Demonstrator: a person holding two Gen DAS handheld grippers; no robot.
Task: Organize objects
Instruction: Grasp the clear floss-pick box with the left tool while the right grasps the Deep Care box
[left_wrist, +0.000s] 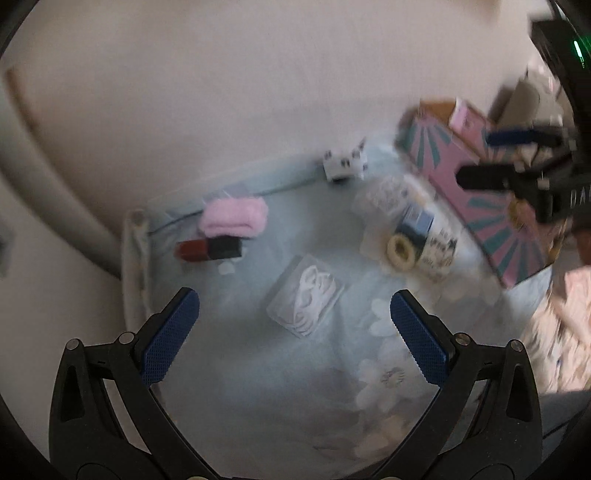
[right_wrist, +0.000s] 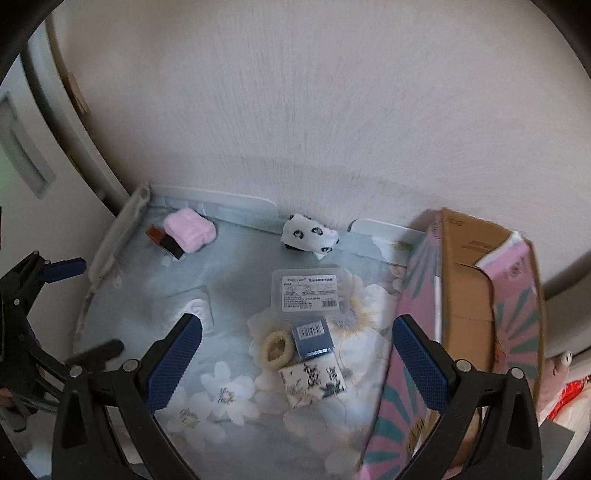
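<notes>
Here we hold both the left gripper (left_wrist: 294, 325) and right gripper (right_wrist: 297, 349) wide and empty, lower centre, ready to sort items into the box (right_wrist: 465, 295).

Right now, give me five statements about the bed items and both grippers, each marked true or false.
1. The left gripper is open and holds nothing. True.
2. The right gripper is shut on the cream hair tie. False: it is open, and the hair tie lies on the floral sheet.
3. The pink cloth lies beside the red and black box. True.
4. The cardboard box stands at the left edge of the bed. False: in the right wrist view it stands on the right.
5. The clear plastic case has a printed label. True.
</notes>
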